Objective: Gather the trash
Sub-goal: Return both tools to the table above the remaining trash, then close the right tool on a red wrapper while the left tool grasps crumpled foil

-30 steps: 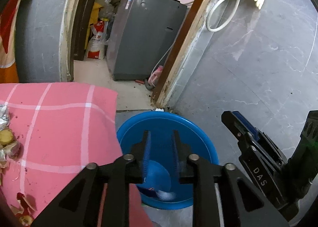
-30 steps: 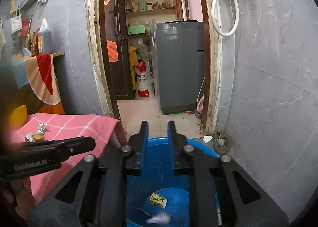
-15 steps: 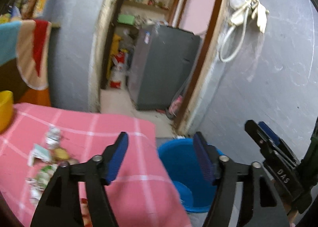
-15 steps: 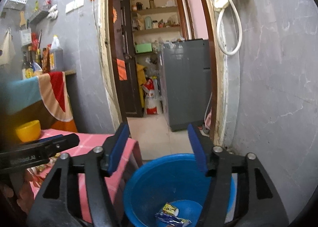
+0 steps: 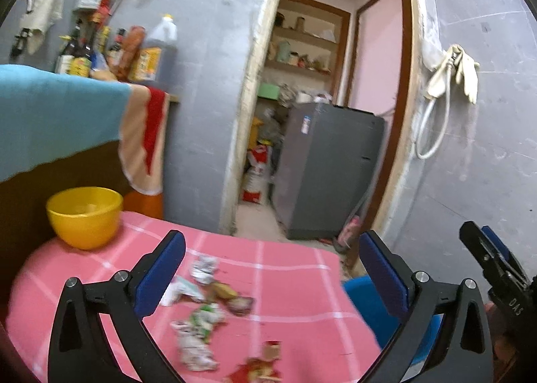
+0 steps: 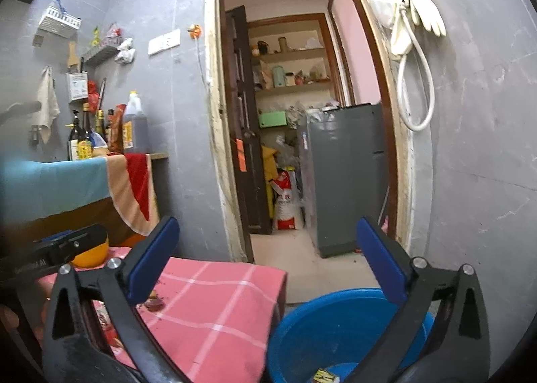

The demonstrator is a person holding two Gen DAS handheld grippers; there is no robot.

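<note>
Several crumpled wrappers [image 5: 201, 269] and scraps [image 5: 194, 346] lie on the pink checked tablecloth [image 5: 295, 285]. My left gripper [image 5: 270, 249] hangs over them, its jaws opening wide with nothing between them. The blue tub [image 5: 362, 295] stands just right of the table. In the right wrist view my right gripper [image 6: 266, 235] is above the blue tub [image 6: 329, 326], its jaws opening too and empty. A small wrapper [image 6: 324, 375] lies in the bottom of the tub. Each gripper shows at the edge of the other's view.
A yellow bowl [image 5: 84, 215] sits at the table's far left corner. Behind it, a towel-draped counter [image 5: 60, 121] carries bottles. An open doorway leads to a grey appliance [image 6: 345, 175]. The grey wall on the right holds a hose and gloves [image 6: 416, 57].
Both pairs of jaws have spread from nearly shut to wide. The left gripper has swung left and up from over the tub to over the table. The right gripper has risen and tipped up.
</note>
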